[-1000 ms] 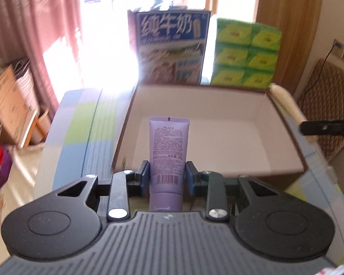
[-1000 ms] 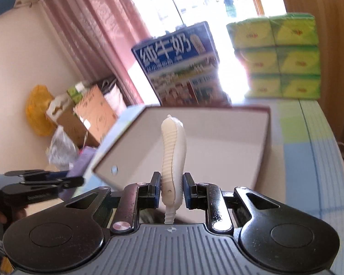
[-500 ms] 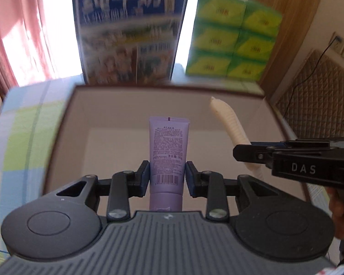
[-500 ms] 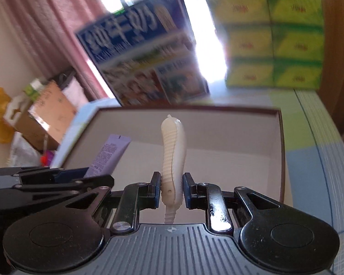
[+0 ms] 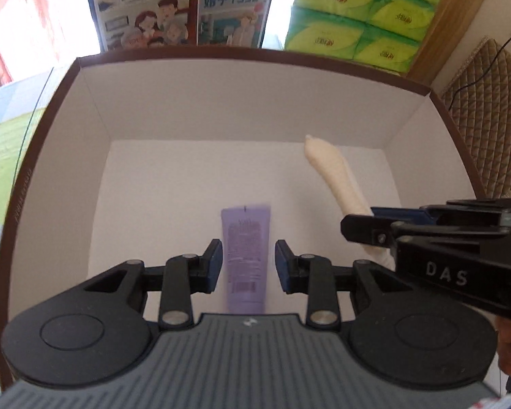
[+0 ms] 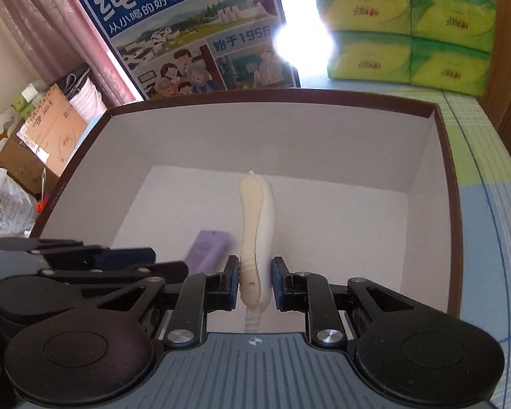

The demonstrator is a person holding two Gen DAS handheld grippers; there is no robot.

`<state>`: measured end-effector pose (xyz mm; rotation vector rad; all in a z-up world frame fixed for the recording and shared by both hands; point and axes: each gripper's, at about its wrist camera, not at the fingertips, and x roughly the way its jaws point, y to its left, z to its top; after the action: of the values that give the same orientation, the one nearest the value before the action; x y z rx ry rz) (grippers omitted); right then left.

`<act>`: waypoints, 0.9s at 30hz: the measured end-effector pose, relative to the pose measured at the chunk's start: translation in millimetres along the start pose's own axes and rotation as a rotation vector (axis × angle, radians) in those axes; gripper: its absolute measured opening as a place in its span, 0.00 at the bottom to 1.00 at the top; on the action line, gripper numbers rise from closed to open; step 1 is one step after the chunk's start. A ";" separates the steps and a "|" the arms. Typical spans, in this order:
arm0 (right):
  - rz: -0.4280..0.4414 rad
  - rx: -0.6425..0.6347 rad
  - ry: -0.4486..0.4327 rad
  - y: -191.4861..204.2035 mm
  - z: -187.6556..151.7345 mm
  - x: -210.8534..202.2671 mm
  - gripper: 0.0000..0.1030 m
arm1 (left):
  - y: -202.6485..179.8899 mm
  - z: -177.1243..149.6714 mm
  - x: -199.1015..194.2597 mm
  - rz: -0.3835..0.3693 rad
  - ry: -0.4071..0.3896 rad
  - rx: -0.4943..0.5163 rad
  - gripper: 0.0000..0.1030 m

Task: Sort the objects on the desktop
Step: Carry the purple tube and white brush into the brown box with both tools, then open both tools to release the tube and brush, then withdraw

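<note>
Left tongs (image 5: 245, 267) standing slightly parted around the purple tube (image 5: 246, 255); right tongs (image 6: 255, 281) gripping the cream ribbed handle (image 6: 257, 235) above the box (image 6: 439, 170).

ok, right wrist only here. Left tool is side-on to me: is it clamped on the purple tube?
Observer: No. In the left wrist view the left tool has both pads just clear of the purple tube.
Operator: Tube orientation?
Observer: Barcode label faces the camera, flat crimped end toward the far wall of the box.
Operator: Anything right of the box?
Observer: A brown quilted cushion, out of your frame.
</note>
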<state>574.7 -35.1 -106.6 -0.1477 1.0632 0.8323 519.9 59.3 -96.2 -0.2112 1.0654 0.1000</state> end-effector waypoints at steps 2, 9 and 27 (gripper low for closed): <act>-0.001 -0.004 0.006 0.3 -0.4 0.7 0.16 | -0.3 1.3 -3.7 0.014 -0.006 0.007 0.29; -0.017 -0.010 0.010 1.5 1.0 3.8 0.17 | 0.8 -0.9 -14.8 0.074 -0.021 0.045 0.34; -0.030 -0.131 -0.077 15.9 -18.1 -51.9 0.85 | -3.9 -20.4 -72.8 0.157 -0.115 0.123 0.74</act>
<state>539.8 -60.4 -69.1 -0.2399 0.9328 0.8746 468.0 52.5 -41.4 -0.0106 0.9691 0.1850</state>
